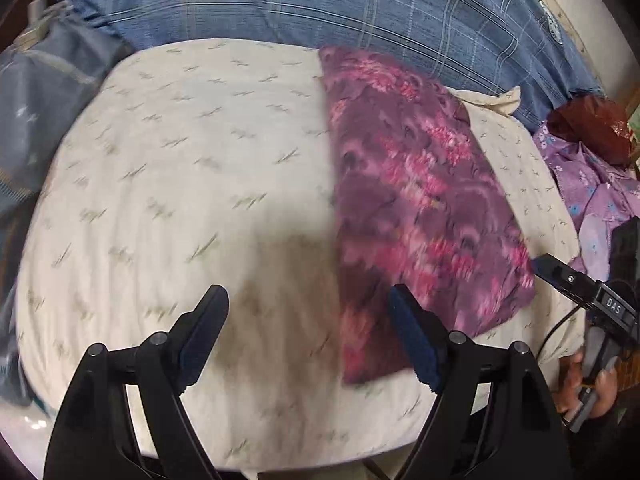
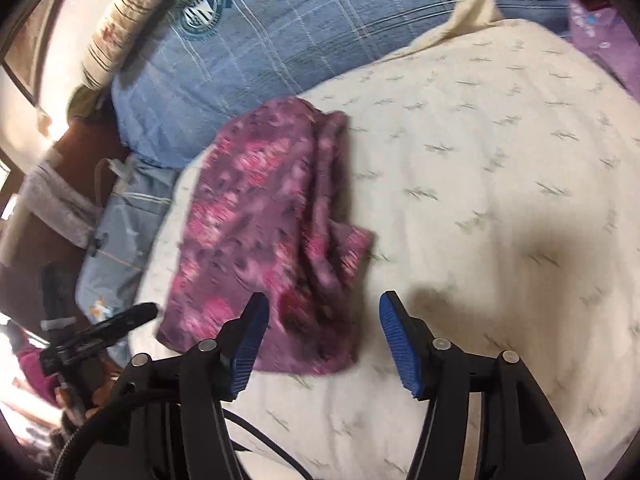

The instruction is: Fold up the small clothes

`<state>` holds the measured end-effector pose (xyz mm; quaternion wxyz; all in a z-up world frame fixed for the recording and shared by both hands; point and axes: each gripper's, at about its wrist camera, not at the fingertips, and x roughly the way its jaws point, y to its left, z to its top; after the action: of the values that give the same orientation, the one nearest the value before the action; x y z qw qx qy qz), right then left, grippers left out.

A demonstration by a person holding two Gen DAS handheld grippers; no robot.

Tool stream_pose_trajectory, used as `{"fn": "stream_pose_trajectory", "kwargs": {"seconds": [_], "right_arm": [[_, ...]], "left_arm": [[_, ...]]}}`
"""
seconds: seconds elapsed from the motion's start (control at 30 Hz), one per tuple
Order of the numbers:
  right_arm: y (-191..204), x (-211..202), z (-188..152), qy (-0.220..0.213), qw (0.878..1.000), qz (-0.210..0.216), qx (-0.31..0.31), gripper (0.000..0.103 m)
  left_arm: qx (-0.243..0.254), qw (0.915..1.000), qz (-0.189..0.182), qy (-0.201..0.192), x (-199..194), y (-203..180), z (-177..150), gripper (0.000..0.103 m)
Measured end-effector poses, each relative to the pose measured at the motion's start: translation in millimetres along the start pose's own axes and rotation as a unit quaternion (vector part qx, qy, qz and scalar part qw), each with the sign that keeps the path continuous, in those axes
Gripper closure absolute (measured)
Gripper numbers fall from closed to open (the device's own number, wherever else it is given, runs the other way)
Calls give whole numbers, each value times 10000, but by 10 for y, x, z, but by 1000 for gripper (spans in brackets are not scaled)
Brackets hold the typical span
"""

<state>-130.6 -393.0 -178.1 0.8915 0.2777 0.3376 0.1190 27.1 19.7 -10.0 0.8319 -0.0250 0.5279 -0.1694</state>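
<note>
A purple and pink floral garment (image 1: 412,184) lies folded in a long strip on the cream sheet (image 1: 180,152). My left gripper (image 1: 308,300) hovers open above the sheet, just left of the garment's near end, with nothing between its fingers. In the right wrist view the same garment (image 2: 264,220) lies left of centre. My right gripper (image 2: 324,304) stands open over its near corner; the cloth shows below and past the fingers, and the pads do not press it. The picture is blurred.
A blue plaid blanket (image 1: 360,4) lies bunched along the far side of the sheet. A lilac flowered cloth (image 1: 592,192) and a dark red bag (image 1: 588,124) sit at the right. Grey-blue fabric (image 1: 48,100) lies at the left. A person's hand (image 1: 592,392) holds the other gripper.
</note>
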Motion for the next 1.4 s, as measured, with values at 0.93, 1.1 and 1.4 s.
{"fn": "stream_pose_trajectory", "kwargs": {"seconds": [0.93,1.1,1.4], "right_arm": [[440,1156,1237,300,9747,2211,-127,76],[232,1772,1075,633,9957,621,-265,64],[294,940,813,1,9977,89,-673,43]], "left_arm": [[-450,9884,-1393,-407,68,164,1133,58],[-629,9965,-467,283,640,440,960,47],[-331,9970,33,-694,-161,320,576,28]]}}
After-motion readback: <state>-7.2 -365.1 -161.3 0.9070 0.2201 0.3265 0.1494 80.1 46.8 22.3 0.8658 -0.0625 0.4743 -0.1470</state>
